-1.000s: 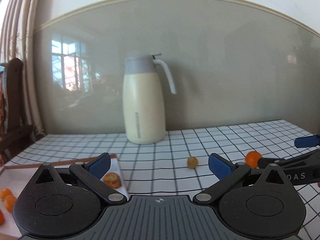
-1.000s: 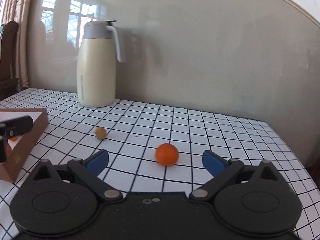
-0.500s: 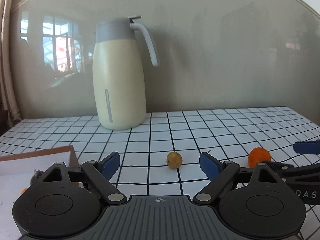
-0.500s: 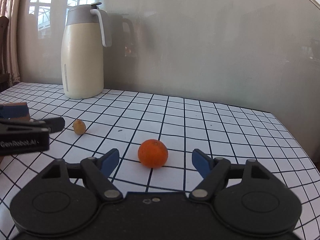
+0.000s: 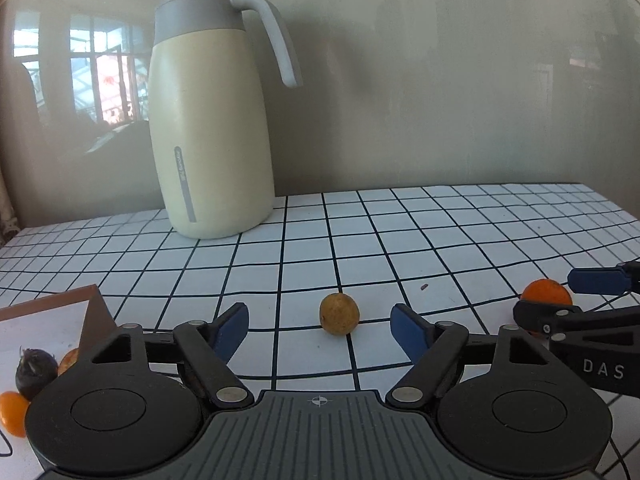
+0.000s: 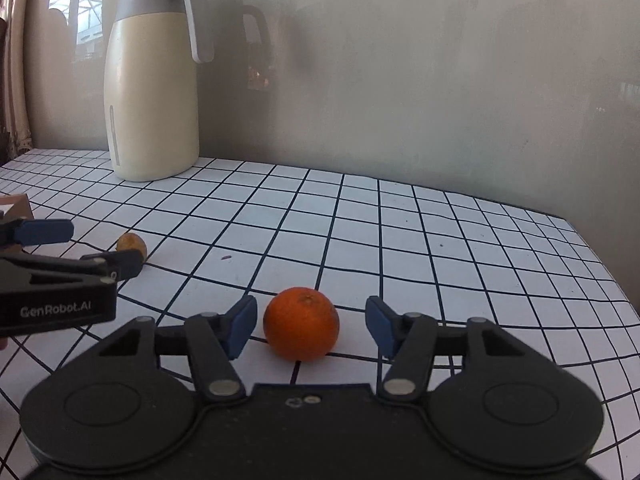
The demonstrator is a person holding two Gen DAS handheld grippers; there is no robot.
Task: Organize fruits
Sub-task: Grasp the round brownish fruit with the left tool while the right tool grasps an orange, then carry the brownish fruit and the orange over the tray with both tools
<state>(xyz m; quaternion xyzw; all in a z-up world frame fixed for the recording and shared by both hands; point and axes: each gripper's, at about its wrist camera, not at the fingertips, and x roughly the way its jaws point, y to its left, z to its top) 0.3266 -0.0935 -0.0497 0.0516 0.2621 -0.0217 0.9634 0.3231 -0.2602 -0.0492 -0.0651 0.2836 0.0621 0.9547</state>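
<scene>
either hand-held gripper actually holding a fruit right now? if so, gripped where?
Nothing held. Left hand-held gripper is open around the small brown fruit; right hand-held gripper is open around the orange. Both fruits rest on the table.

"DAS" on right claw (image 5: 560, 300), "GenRobot.AI" on left claw (image 6: 92, 246)

Grid table (image 5: 440, 236) w/ jug (image 5: 210, 120), orange (image 6: 301, 329), brown fruit (image 5: 339, 314), tray (image 5: 48, 312).

A round orange (image 6: 301, 329) with a dimpled skin sits on the desk (image 6: 440, 248) toward its near edge. A smaller tan, speckled fruit (image 5: 339, 314) lies apart to its left. Small orange fruits (image 5: 12, 414) and a dark one (image 5: 35, 372) rest in the tray (image 5: 48, 316) at the left edge.
</scene>
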